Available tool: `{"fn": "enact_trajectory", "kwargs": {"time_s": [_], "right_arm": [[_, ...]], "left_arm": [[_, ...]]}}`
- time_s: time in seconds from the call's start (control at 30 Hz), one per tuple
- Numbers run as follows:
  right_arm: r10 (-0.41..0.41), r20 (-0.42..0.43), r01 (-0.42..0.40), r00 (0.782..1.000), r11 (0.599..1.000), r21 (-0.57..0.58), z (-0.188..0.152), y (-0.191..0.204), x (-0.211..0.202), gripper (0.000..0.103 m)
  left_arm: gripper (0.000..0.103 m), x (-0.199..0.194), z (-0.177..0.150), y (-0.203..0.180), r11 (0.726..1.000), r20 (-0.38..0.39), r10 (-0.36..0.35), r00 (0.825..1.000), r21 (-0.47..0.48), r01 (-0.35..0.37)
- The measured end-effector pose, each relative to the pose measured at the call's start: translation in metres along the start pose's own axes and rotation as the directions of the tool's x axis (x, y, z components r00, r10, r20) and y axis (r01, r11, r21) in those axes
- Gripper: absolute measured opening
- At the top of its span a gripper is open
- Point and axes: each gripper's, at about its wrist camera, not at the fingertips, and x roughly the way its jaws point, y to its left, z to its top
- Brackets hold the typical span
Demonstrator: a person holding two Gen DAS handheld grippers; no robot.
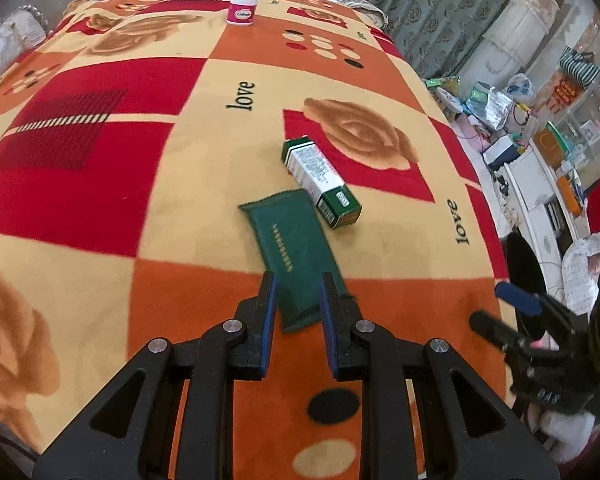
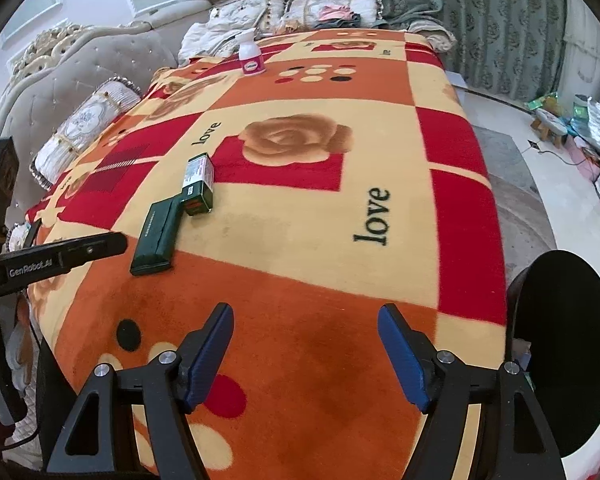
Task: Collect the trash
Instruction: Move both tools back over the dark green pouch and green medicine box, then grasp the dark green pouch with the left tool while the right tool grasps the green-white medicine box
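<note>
A dark green soft packet [image 1: 296,248] lies flat on the patterned blanket [image 1: 180,184]. A green and white carton [image 1: 320,180] lies on its side touching the packet's far end. A white bottle with a pink label [image 1: 242,0] stands upright at the far end. My left gripper [image 1: 299,280] hovers over the packet's near end, jaws almost together, gripping nothing. The packet runs underneath and is wider than the gap. My right gripper [image 2: 305,310] is open over bare orange blanket with nothing between its fingers. In the right wrist view the packet [image 2: 160,228] and carton [image 2: 199,184] lie to the left.
A round black bin [image 2: 560,360] stands on the floor off the blanket's near right corner. Pillows and a padded headboard [image 2: 100,64] line the left and far sides. Curtains hang behind. Bags and clutter [image 1: 500,108] cover the floor to the right.
</note>
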Motion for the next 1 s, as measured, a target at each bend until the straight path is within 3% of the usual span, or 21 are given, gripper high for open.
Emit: {"fn": "enact_trajectory", "kwargs": {"time_s": [0.13,0.27,0.57,0.73,1.0], "right_arm": [[-0.002,-0.009,0.002,1.000,1.000,0.005,0.001,-0.001,0.003,0.072],[0.002,-0.008,-0.002,1.000,1.000,0.012,0.004,-0.001,0.002,0.073],[0.017,-0.008,-0.017,1.000,1.000,-0.010,0.010,0.009,0.006,0.074],[0.027,-0.008,-0.027,1.000,1.000,-0.010,0.012,0.012,0.009,0.075],[0.030,-0.011,-0.030,0.999,0.999,-0.018,0.014,0.017,0.010,0.075]], "left_arm": [[0.035,0.011,0.006,-0.005,1.000,0.029,-0.004,1.000,-0.009,0.005],[0.036,0.021,0.011,-0.012,0.998,0.053,0.059,0.997,0.012,-0.060],[0.038,0.023,0.012,-0.005,0.995,0.044,0.099,0.994,0.002,-0.099],[0.048,0.027,0.008,-0.006,0.996,0.027,0.094,0.995,-0.010,-0.093],[0.048,0.032,0.006,-0.011,0.994,0.022,0.100,0.995,0.034,-0.101]]}}
